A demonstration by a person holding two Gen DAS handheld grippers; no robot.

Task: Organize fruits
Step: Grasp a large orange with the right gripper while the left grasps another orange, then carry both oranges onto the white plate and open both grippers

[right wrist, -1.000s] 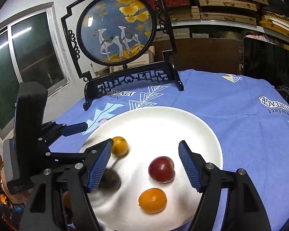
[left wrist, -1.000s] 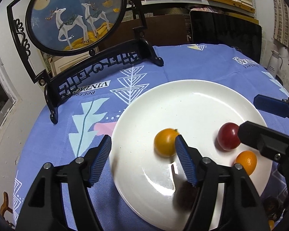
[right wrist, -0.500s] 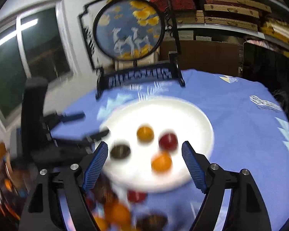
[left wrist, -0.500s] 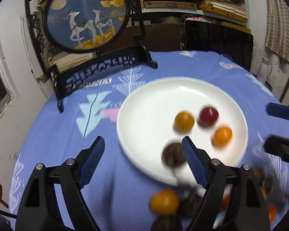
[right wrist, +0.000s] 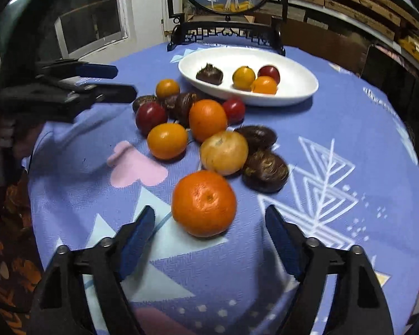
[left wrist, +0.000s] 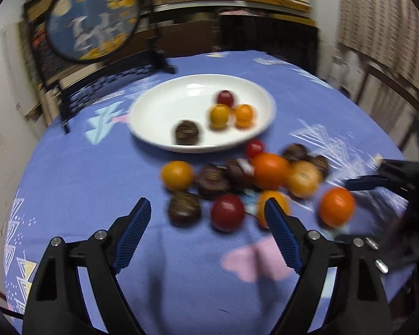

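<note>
Both rigs have pulled back from the plate (right wrist: 307, 90) since the last frame, so the loose fruit pile now sits btwn me and it. My right gripper (right wrist: 209, 231) has its jaws wide apart, nothing held; big mandarin (right wrist: 204, 203) lies dead ahead, just beyond the tips, round w/ pebbly skin, no long axis to fuss over. Left gripper (left wrist: 206, 223) also spread, empty, facing a smooth red tomato (left wrist: 227, 212) and a dark, rough water chestnut (left wrist: 184, 209). Right is nearer the mandarin.

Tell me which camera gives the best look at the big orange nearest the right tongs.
The right wrist view. There the big orange sits sharp and close, just ahead of the open right tongs. The left wrist view shows it small, motion-blurred and off to the right, away from the open left tongs.
</note>
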